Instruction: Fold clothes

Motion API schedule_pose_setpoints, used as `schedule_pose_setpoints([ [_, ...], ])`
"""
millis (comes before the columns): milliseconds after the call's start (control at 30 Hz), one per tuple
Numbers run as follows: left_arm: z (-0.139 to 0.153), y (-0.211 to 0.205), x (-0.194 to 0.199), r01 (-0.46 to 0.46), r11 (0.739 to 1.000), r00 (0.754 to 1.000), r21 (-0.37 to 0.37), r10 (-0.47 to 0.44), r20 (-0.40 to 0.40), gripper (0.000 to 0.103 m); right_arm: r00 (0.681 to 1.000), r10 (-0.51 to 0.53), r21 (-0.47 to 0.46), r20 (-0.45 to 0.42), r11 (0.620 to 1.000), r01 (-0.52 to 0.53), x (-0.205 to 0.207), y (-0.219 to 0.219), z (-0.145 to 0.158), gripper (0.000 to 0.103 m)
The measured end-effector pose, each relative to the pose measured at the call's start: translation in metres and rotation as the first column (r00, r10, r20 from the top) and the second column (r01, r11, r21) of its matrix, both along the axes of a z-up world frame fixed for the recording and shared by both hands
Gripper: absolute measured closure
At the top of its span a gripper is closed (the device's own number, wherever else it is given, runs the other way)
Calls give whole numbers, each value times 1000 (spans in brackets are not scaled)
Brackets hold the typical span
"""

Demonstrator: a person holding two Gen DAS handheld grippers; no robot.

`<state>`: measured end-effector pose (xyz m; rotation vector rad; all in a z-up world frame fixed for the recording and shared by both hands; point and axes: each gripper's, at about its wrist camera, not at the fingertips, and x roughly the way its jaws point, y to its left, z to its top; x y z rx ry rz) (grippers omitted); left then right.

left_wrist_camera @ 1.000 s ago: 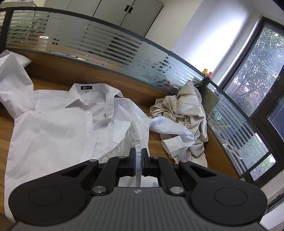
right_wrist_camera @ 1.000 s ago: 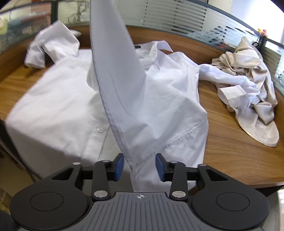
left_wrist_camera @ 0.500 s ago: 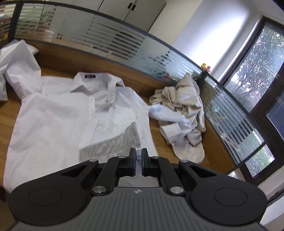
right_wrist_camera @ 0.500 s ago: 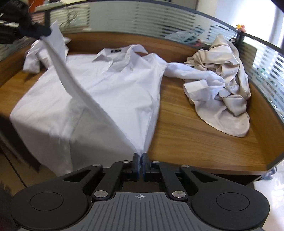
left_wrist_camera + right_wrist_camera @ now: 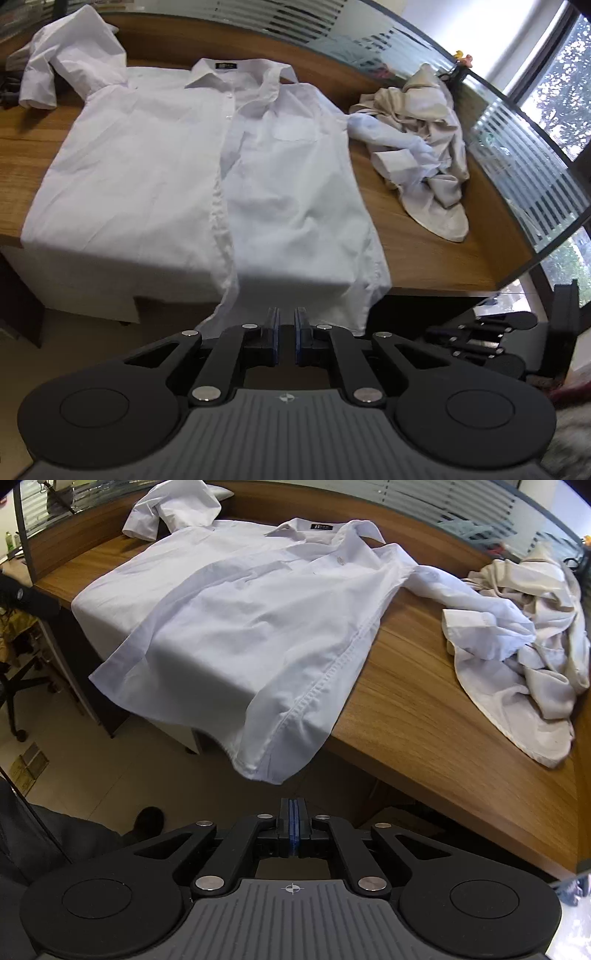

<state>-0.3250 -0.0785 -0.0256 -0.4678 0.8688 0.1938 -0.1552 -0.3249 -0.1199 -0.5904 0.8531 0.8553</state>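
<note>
- White shirt (image 5: 207, 177) — thin, creased cotton — lies front-up on the wood-grain desk (image 5: 424, 716), collar at 12 o'clock, hem drooping over the near edge.
- My left gripper (image 5: 286, 321): jaws have just been opening, a narrow gap between the blue pads, nothing in it; hem at 12 o'clock, apart.
- My right gripper (image 5: 293, 812): pads pressed together, empty.
- Crumpled beige garment (image 5: 535, 635) at 2 o'clock; the shirt's sleeve rests on it.
</note>
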Motion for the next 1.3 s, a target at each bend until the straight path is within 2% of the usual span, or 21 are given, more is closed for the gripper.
schedule_pose_setpoints([
  [100, 4, 6, 8, -22, 999, 1000, 40, 22, -1, 82, 1000, -9, 33, -15, 999, 10, 13, 2, 7, 100],
  [233, 17, 24, 29, -28, 994, 1000, 105, 27, 13, 77, 998, -45, 96, -50, 994, 50, 32, 10, 19, 99],
  [367, 25, 53, 60, -22, 991, 999, 133, 19, 27, 74, 993, -82, 144, -80, 985, 93, 49, 22, 27, 98],
  [433, 30, 69, 80, -10, 989, 999, 146, 5, 34, 68, 991, -104, 164, -88, 979, 117, 57, 29, 30, 97],
  [467, 32, 77, 90, -2, 988, 999, 153, -4, 37, 66, 989, -118, 169, -93, 977, 132, 61, 33, 31, 96],
  [500, 33, 86, 101, 9, 988, 999, 156, -16, 39, 65, 987, -132, 175, -97, 973, 147, 66, 37, 31, 88],
  [533, 34, 95, 112, 21, 987, 999, 157, -28, 41, 64, 984, -148, 182, -102, 970, 165, 69, 41, 31, 84],
  [700, 36, 144, 179, 80, 986, 994, 149, -89, 56, 49, 954, -261, 201, -145, 937, 287, 82, 62, 25, 82],
  [767, 36, 164, 207, 96, 982, 992, 160, -107, 62, 49, 928, -337, 201, -161, 909, 365, 86, 70, 21, 82],
  [833, 35, 183, 236, 110, 980, 990, 165, -123, 68, 49, 887, -422, 198, -186, 868, 455, 88, 78, 17, 82],
  [967, 31, 217, 293, 133, 981, 986, 142, -146, 84, 49, 775, -582, 203, -246, 751, 628, 89, 91, 12, 81],
  [1133, 12, 238, 354, 170, 983, 981, 75, -176, 83, 47, 625, -745, 165, -233, 603, 780, 93, 104, 1, 79],
  [1167, 7, 241, 365, 180, 982, 979, 61, -185, 83, 45, 608, -764, 159, -213, 587, 794, 95, 106, 0, 77],
  [1233, -2, 242, 386, 204, 978, 976, 46, -207, 75, 44, 595, -789, 135, -156, 580, 804, 98, 110, -3, 71],
  [1300, -12, 240, 403, 227, 973, 972, 44, -229, 61, 43, 588, -802, 110, -110, 578, 809, 102, 114, -5, 70],
])
